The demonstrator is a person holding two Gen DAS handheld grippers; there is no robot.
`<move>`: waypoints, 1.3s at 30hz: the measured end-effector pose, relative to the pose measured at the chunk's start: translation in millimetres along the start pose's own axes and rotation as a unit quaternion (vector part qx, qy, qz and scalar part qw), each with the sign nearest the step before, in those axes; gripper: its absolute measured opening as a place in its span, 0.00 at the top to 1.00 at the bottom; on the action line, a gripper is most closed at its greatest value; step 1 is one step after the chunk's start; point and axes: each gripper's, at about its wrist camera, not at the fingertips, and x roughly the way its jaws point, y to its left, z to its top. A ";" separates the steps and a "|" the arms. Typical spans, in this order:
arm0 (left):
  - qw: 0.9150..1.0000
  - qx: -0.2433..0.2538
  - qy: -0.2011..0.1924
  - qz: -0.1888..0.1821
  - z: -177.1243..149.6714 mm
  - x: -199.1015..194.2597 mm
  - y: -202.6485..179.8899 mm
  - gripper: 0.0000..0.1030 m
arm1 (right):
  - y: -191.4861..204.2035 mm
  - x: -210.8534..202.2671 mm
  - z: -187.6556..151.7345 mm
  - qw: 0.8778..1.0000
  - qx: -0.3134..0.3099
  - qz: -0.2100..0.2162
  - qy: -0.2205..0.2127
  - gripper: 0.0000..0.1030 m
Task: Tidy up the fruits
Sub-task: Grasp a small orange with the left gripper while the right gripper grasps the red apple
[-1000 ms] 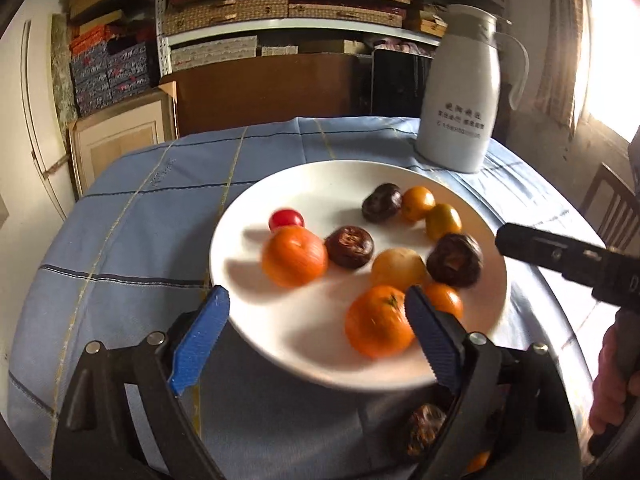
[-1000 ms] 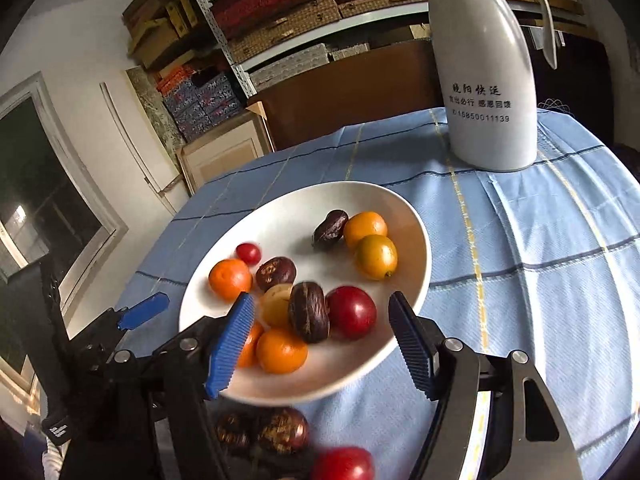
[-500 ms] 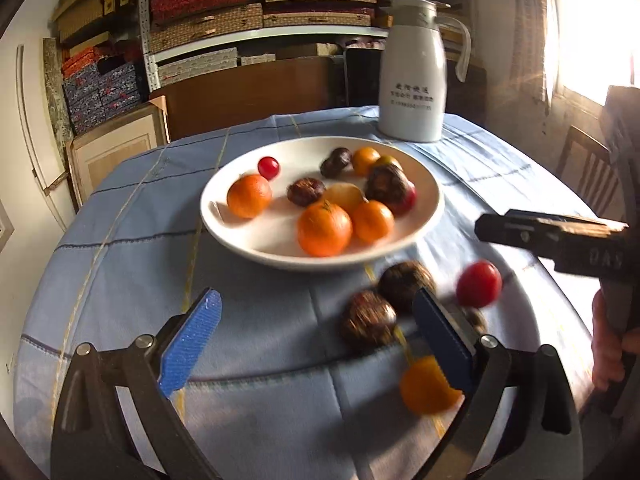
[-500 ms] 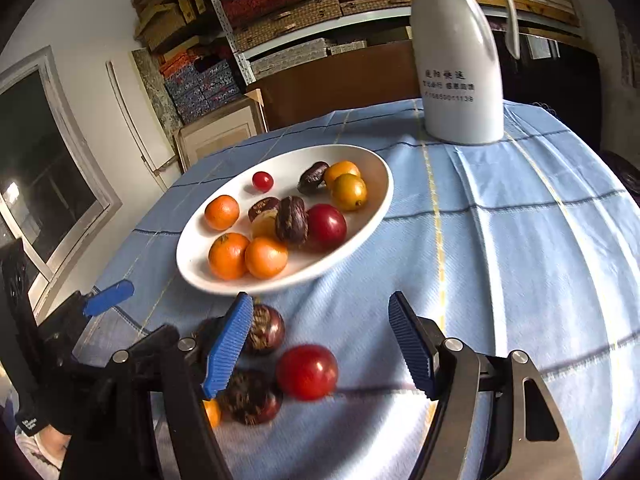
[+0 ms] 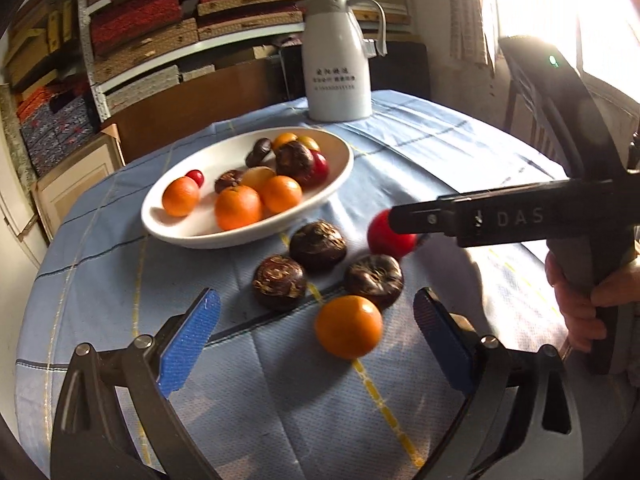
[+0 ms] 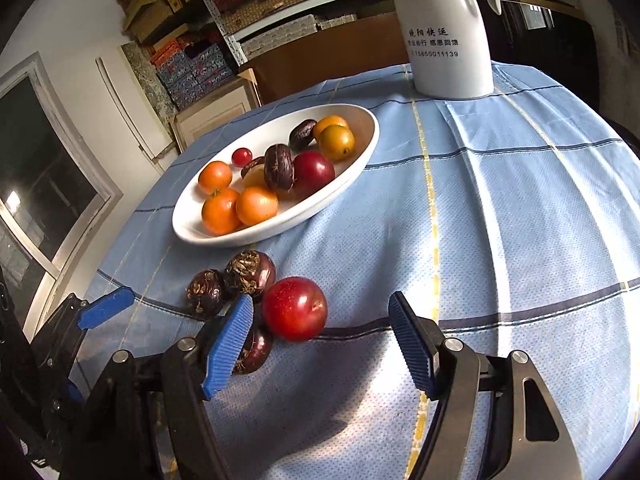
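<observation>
Both wrist cameras sit low and close over the near edge of the table [image 5: 120, 320], looking across it toward the far edge and shelves. The left view faces from the left, the right view from the right. Both share the plate [image 5: 172, 232] [image 6: 192, 232], the loose fruit before it, and the white jug [image 5: 336, 80] [image 6: 444, 40].

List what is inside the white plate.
The white plate holds oranges, dark brown fruits, a red plum, a small red fruit and yellowish fruits. Whatever lies beneath the pile is hidden.

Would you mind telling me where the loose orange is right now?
In the left wrist view, the loose orange lies on the blue tablecloth, off the white plate, just in front of a dark fruit.
</observation>
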 end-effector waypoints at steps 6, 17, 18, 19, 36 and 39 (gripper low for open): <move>0.999 -0.004 0.018 -0.030 1.4 6.8 -1.0 0.07 | 2.4 6.7 -1.4 1.000 0.003 0.012 0.014 0.31; 0.993 -0.036 0.066 -0.091 -0.2 28.4 6.3 0.45 | 4.5 18.9 0.7 1.000 0.008 0.012 0.027 0.35; 0.992 -0.038 0.071 -0.097 -0.7 30.7 6.8 0.47 | 5.9 20.0 1.0 1.000 0.001 0.008 0.027 0.45; 0.991 -0.040 0.077 -0.102 -1.0 33.6 7.2 0.54 | 7.8 21.4 0.6 1.000 -0.004 0.007 0.029 0.57; 0.991 -0.077 0.040 -0.097 3.4 19.0 23.6 0.63 | -1.9 -6.3 6.4 0.999 0.015 0.034 -0.023 0.63; 0.993 -0.075 0.041 -0.082 12.3 23.1 31.1 0.63 | 0.8 -10.9 17.0 0.999 0.012 0.032 -0.037 0.63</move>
